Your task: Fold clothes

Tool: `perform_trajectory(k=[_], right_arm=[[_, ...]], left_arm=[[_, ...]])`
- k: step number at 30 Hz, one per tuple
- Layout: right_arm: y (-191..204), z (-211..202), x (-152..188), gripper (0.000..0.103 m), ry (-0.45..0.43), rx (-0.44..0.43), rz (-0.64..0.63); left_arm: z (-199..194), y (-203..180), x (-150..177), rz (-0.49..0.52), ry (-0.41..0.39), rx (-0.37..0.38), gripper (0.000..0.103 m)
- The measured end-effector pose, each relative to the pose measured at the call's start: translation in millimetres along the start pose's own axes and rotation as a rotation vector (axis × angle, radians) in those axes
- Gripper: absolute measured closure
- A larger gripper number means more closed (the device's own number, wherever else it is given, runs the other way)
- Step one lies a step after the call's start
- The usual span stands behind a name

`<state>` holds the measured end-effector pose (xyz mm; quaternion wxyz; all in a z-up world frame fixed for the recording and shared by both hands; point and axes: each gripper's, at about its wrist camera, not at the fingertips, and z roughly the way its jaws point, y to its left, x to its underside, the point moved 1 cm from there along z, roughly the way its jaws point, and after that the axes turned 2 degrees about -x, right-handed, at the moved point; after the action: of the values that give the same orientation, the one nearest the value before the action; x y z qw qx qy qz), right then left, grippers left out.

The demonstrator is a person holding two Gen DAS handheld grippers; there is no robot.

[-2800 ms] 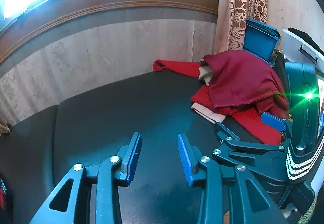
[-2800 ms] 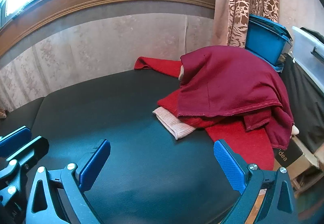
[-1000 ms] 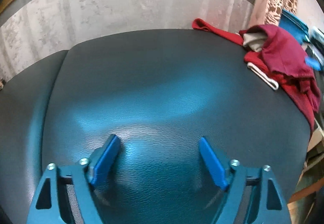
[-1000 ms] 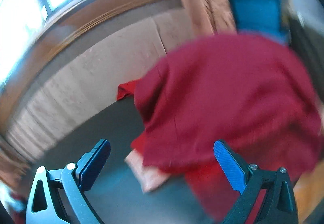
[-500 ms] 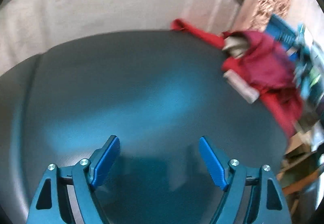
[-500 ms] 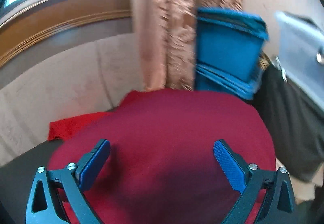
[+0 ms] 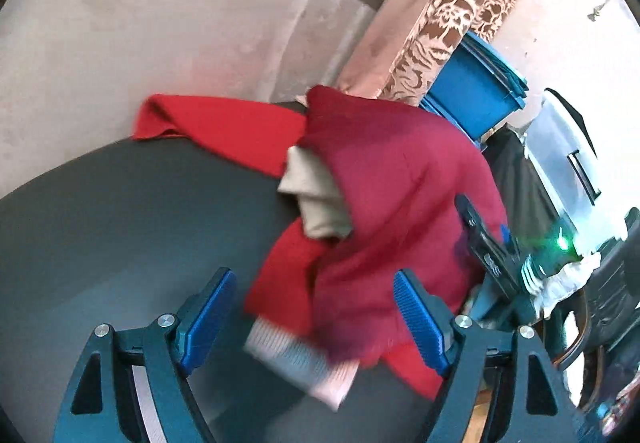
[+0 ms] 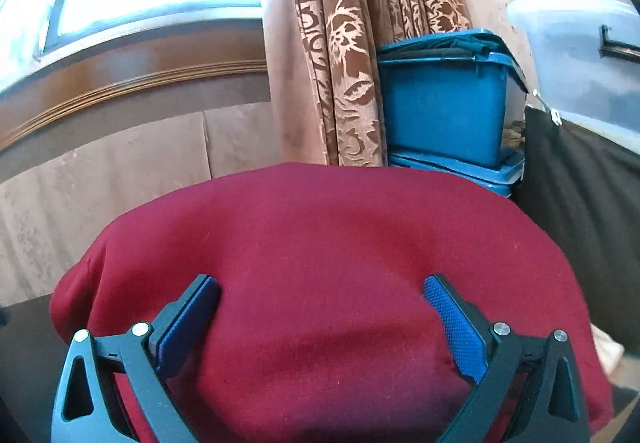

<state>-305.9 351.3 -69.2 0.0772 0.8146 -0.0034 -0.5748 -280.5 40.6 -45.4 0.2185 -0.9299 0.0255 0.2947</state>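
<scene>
The dark surface [image 7: 120, 227] is stretching out ahead of and beneath the left claw [image 7: 316, 317], and a heap of clothes is sitting on it just past that claw's tips and off to its right. The biggest piece, a maroon garment [image 8: 320, 263], is draping over the top of the heap and is filling the space directly in front of the right claw [image 8: 320, 319]. A brighter red garment [image 7: 224, 127] is trailing away beyond the left claw toward the wall, a beige piece [image 7: 316, 199] is poking out from under the maroon one, and a pale ribbed cuff [image 7: 296, 359] is lying nearest, between the left claw's tips.

Both claws are standing spread apart and gripping nothing. The right one is hovering low over the maroon cloth, its pads at either side of a hump; whether they are touching the fabric cannot be told.

The likely trouble: the layers are lying tangled, so a deep pinch here could be catching the red garment underneath too and dragging the whole heap toward the surface's edge. A shallow pinch on loose cloth could be slipping free.

No brand, label or writing is readable in either view.
</scene>
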Motion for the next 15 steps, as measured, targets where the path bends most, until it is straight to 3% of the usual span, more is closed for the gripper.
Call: perform_trajectory(k=[3, 8, 10, 11, 12, 13, 15], right_arm=[[-3, 1, 1, 0.0, -0.007, -0.026, 0.018], [-3, 1, 5, 0.0, -0.017, -0.028, 0.02], [-4, 1, 6, 0.0, -0.022, -0.033, 0.026], [-4, 0, 6, 0.0, -0.023, -0.035, 0.028], [-3, 0, 6, 0.0, -0.023, -0.036, 0.028], [-3, 0, 6, 0.0, -0.023, -0.036, 0.029], [-1, 1, 6, 0.0, -0.015, -0.028, 0.025]], left_arm=[[29, 6, -16, -0.036, 0.016, 0.03, 0.021], [62, 10, -31, -0.136, 0.053, 0.202, 0.021], [70, 5, -33, -0.151, 0.071, 0.235, 0.025], [76, 0, -34, -0.154, 0.088, 0.25, 0.034], [79, -6, -34, -0.15, 0.105, 0.261, 0.069], [81, -13, -34, -0.14, 0.12, 0.269, 0.091], [78, -26, -31, -0.102, 0.127, 0.255, 0.096]])
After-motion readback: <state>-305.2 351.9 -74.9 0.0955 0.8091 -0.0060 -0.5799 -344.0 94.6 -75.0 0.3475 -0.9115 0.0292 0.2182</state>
